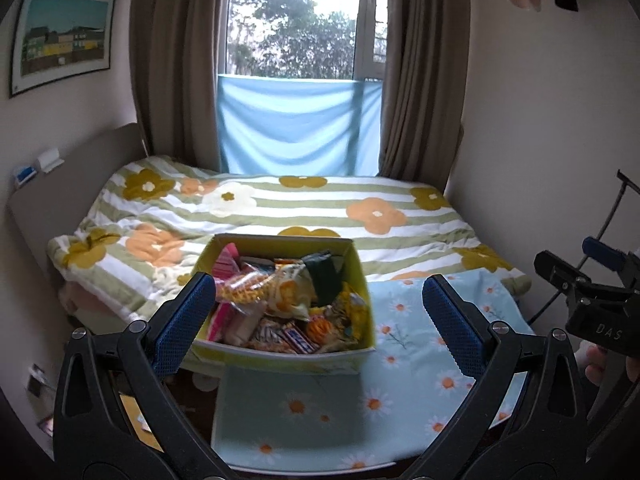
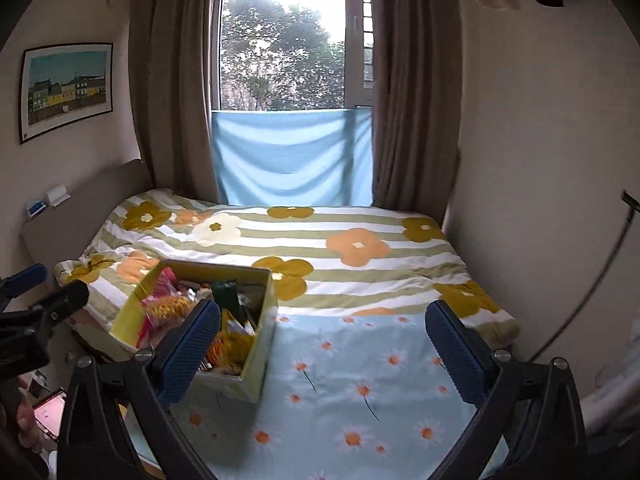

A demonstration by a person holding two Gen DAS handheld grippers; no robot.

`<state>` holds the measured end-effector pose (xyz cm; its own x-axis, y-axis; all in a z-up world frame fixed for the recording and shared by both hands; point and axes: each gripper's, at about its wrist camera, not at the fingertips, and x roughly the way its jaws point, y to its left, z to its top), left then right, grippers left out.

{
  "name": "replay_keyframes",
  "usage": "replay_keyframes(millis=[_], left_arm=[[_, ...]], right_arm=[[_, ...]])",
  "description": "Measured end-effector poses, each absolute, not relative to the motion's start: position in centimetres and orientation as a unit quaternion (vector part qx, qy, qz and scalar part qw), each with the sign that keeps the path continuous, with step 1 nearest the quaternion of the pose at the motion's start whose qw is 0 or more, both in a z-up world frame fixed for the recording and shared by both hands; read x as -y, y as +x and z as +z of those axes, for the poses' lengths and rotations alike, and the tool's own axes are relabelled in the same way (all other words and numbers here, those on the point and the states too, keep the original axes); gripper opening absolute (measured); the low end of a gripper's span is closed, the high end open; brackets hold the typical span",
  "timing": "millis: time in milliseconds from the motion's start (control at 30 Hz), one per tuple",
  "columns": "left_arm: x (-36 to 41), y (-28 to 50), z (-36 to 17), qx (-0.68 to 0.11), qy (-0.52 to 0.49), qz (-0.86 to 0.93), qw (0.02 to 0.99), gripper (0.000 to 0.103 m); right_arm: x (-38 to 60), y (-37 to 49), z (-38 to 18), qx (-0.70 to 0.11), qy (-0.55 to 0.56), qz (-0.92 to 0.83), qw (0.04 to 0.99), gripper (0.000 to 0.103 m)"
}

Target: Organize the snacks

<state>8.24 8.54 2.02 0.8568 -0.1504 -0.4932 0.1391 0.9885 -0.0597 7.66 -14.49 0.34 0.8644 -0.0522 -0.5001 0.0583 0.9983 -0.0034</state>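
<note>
**Full snack box sits on the bed, both tools spread wide and empty**

A yellow-green cardboard box (image 1: 362, 280) stands open-topped on the bed (image 1: 420, 216), at the near end where a light blue daisy-print sheet (image 1: 420, 344) meets a striped blanket (image 1: 280, 200) with big orange and mustard flowers. The box rests partly on each, toward the bed's left side.

The box is packed with wrapped snacks (image 1: 280, 304) to about its rim. At the left lie pink packets (image 1: 226, 260); in the middle a clear bag of yellow-orange pieces (image 1: 248, 288) lies over a pale bag with orange print. A dark green packet (image 1: 324, 276) leans toward the back right corner. Along the near wall lie brown-and-white candy bars (image 1: 296, 338) and a small orange-wrapped piece. Finer labels are too blurred to read.

The left tool (image 1: 318, 316) hangs in front of the box, its blue-padded fingers (image 1: 184, 320) set wide apart with nothing between them; the box shows in the gap but neither pad touches it. The right tool (image 2: 324, 356) is also spread wide and empty, hovering over the daisy sheet just right of the box (image 2: 262, 344), whose contents its left pad partly hides.
</note>
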Motion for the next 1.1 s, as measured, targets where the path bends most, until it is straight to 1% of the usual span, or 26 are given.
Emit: replay_keyframes(millis=[367, 1100], left_arm=[[-6.4, 3.8, 1.9, -0.239, 0.012, -0.066, 0.969, 0.103], [-6.2, 3.2, 2.4, -0.231, 0.019, -0.072, 0.970, 0.103]], right_arm=[[16.1, 3.0, -0.6, -0.253, 0.010, -0.045, 0.966, 0.102], [16.0, 2.3, -0.4, -0.242, 0.014, -0.049, 0.969, 0.102]])
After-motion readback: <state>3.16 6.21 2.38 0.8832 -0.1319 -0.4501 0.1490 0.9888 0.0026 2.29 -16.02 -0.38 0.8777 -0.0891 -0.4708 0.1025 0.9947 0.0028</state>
